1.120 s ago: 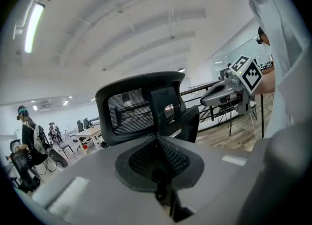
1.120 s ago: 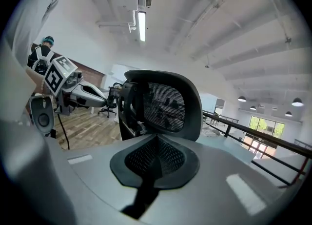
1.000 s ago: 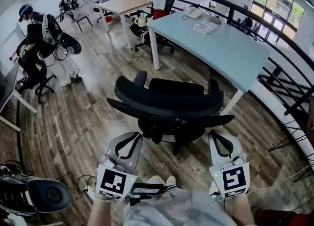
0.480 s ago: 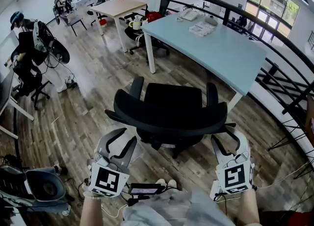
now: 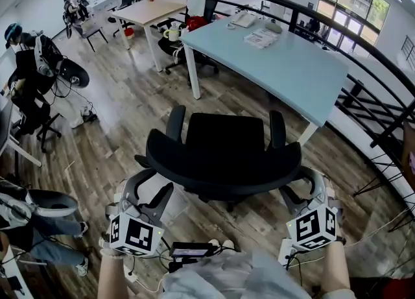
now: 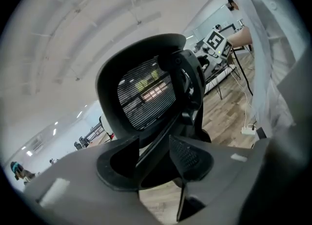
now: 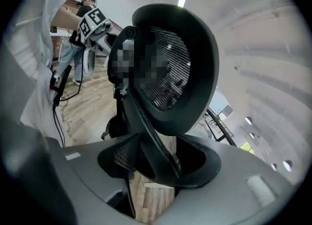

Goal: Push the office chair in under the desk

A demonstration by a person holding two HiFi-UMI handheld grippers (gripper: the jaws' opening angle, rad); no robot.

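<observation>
Open office, wood-plank floor [image 5: 123,116]; a black railing [image 5: 363,54] curves along the far and right side. Light blue table [image 5: 292,71] at centre-right, white legs, running from far left to near right. A second, wood-topped table [image 5: 155,7] stands farther off at left. Office chair [image 5: 224,139], black, is on the floor just on the near side of the light blue table, with seat and armrests toward it and backrest [image 5: 224,165] toward the camera; the seat is not under the tabletop. A person [image 5: 29,64] in dark clothes is well apart at far left. Left tool [image 5: 150,184] at the backrest's left end: its own view shows the jaws closed onto a black strut of the backrest frame, the strut filling the gap. Right tool [image 5: 306,184] at the backrest's right end: jaws likewise clamped on the frame's edge strut, with the mesh panel above them. Papers [image 5: 260,37] lie on the far part of the light blue table.
</observation>
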